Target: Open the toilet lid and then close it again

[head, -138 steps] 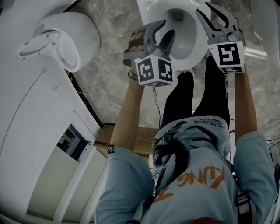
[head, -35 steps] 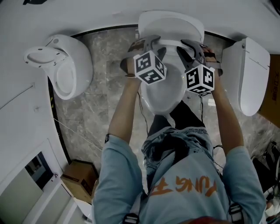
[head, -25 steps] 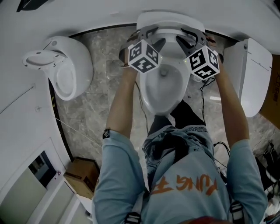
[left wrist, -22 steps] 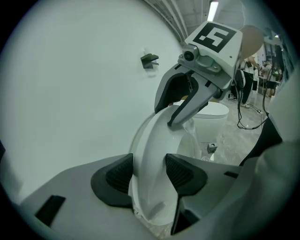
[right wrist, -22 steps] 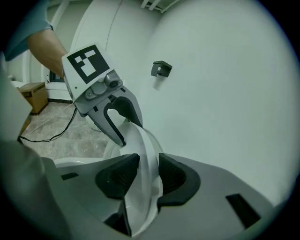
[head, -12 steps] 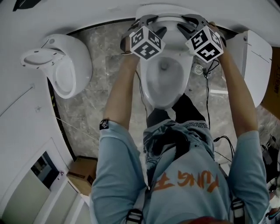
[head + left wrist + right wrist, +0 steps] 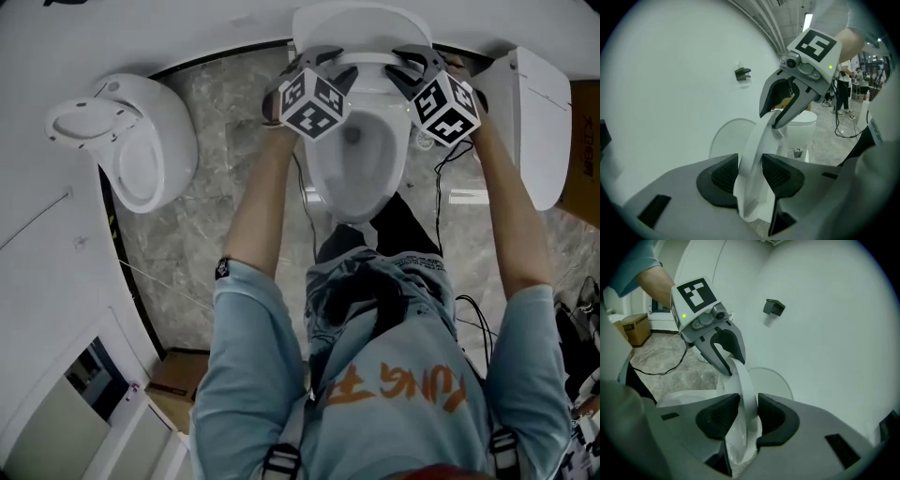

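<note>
- Gripping the lid (image 7: 757, 140) by its rim, your left gripper (image 7: 750, 174) has it between the jaws with both pads against it. Those jaws have just been closing on it.
- Your right gripper (image 7: 749, 416) holds the same rim further round, its jaws narrow and pressed on either face of the lid (image 7: 743, 380).
- In each gripper view the rim runs up out of the jaws and arcs across to the other gripper. The left view shows you the right gripper (image 7: 780, 117) clamped at the far end, and the right view shows the left gripper (image 7: 727, 363).
- The head view adds what those two miss: the lid (image 7: 367, 58) stands raised, seen edge-on as a thin band between the left gripper (image 7: 321, 56) and the right gripper (image 7: 412, 58). The bowl (image 7: 361, 159) lies open below it, nearer you.
- Only the head view takes in the left toilet (image 7: 131, 131) and the right toilet (image 7: 534, 112), one on each side of yours.
- Only the gripper views show a small dark fitting (image 7: 743, 73) on the wall, and the right one shows a box (image 7: 635, 329) on the floor.
- The lid is white, glossy and thin, bowed along its rim.
</note>
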`<state>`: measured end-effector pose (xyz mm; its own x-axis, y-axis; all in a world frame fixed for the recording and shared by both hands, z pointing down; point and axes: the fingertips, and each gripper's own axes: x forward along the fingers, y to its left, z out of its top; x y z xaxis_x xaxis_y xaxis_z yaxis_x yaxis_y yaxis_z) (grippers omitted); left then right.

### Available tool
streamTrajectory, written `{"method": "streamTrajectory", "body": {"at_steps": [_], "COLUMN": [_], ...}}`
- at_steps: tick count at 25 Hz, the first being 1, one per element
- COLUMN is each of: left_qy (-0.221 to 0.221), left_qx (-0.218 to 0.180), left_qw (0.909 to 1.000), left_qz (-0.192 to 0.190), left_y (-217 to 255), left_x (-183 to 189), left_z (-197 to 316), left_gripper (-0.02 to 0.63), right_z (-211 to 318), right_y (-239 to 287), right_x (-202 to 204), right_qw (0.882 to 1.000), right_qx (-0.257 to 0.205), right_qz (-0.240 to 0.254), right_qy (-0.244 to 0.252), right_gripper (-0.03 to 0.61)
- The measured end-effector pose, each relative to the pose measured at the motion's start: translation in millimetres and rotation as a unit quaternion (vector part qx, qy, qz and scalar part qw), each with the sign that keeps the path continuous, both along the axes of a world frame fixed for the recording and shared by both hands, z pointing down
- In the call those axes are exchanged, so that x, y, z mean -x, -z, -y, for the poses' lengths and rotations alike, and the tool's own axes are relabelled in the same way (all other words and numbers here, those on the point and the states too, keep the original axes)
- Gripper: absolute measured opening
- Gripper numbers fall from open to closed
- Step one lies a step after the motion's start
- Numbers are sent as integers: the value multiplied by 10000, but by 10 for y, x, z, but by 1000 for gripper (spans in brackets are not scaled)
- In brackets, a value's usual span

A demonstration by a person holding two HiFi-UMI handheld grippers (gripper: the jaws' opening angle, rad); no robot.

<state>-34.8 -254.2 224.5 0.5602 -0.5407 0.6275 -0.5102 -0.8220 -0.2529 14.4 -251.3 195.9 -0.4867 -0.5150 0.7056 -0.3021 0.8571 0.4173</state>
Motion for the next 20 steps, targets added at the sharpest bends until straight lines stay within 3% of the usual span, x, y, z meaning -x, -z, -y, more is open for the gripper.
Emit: {"method": "streamTrajectory", "body": {"at_steps": [6,9,16,20], "left_qy": [-510,-959,-1682,-1849], "left_qx": [173,344,567,723], "left_qw": [9985,9942,9772,9724], "left_qz": [-18,344,1167,1222], "left_y": [-39,-164,-633,-961], "left_x": [109,150,191,198], "left_z": [-797,-1228,-2166,-2597], "left_gripper": [146,138,164,187], "right_z": [-813,-1234,-2198,-2642], "right_y": [-122,-265,-817,-1190], "right_x": [97,125,162,171], "right_qw": [9985,9971,9881,9844], "right_qx": [520,709,958,1031], "right_qz": [56,-49,-827,-977], "right_qy": [151,283,879,1038], "right_gripper": [133,121,137,158]}}
